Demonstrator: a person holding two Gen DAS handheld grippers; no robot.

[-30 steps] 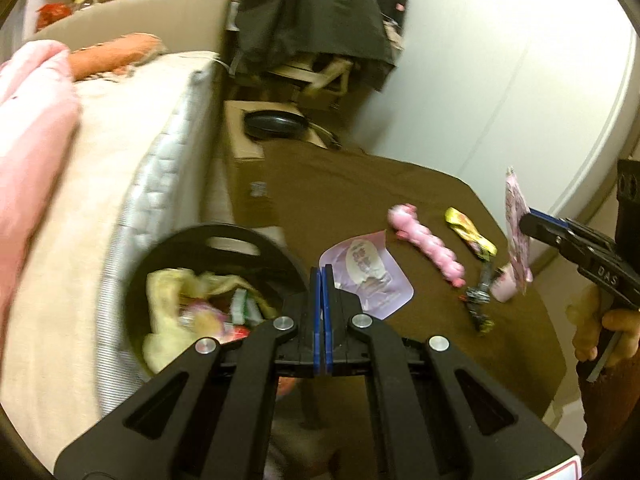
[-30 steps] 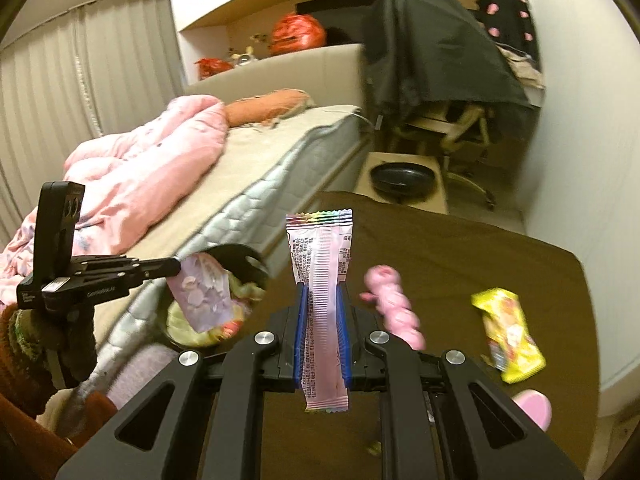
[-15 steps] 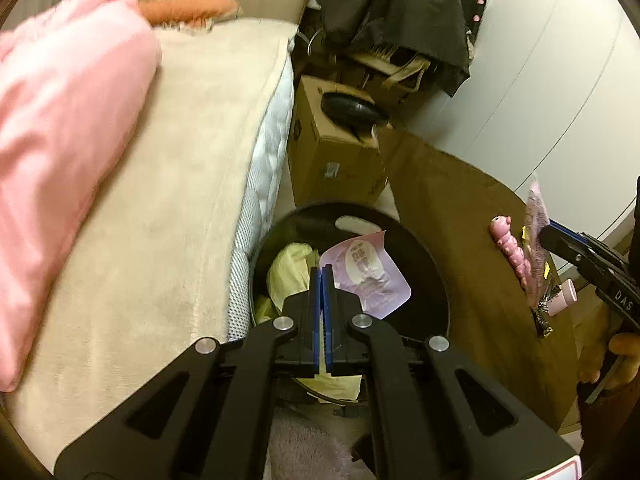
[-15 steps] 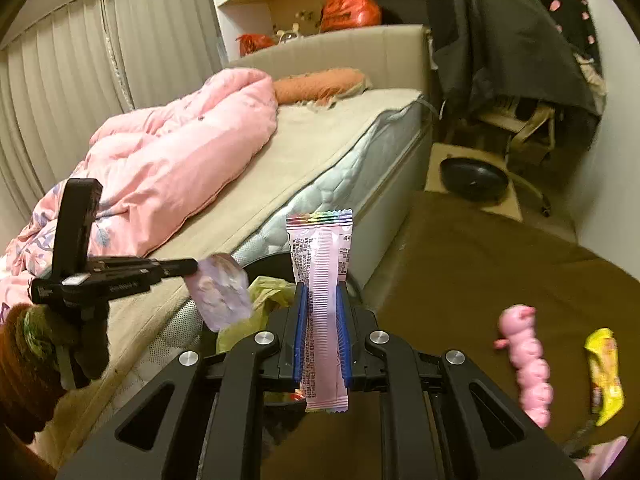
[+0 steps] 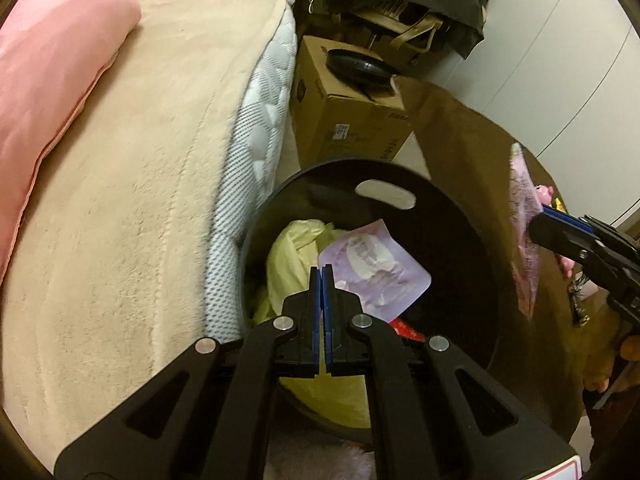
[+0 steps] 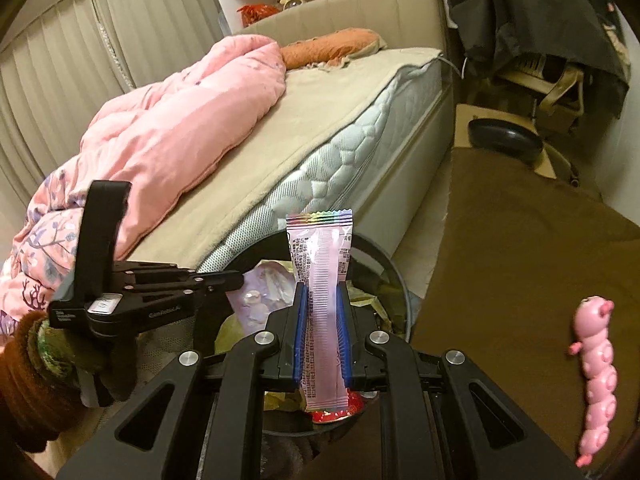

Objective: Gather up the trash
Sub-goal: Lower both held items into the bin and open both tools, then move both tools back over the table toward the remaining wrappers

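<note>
My left gripper [image 5: 322, 272] is shut on a corner of a pale lilac wrapper [image 5: 376, 272], which hangs over the mouth of a round black bin [image 5: 452, 216]. Inside the bin lie a crumpled yellow bag [image 5: 292, 256] and a red wrapper [image 5: 406, 328]. My right gripper [image 6: 322, 292] is shut on a long pink stick sachet [image 6: 320, 264] that stands upright between the blue pads, above the bin's near rim [image 6: 394, 276]. In the right wrist view the left gripper [image 6: 239, 279] reaches in from the left with the lilac wrapper [image 6: 260, 296].
The bin stands between a bed [image 5: 160, 140] with a pink duvet [image 6: 180, 128] and a brown table [image 6: 520, 260]. A pink caterpillar toy [image 6: 596, 368] lies on the table. Behind the bin, a cardboard box [image 5: 344, 120] carries a black round object. A chair draped in dark cloth [image 6: 540, 20] stands behind.
Both grippers have swung left from above the table to above the bin and come lower. Each still grips its wrapper.
</note>
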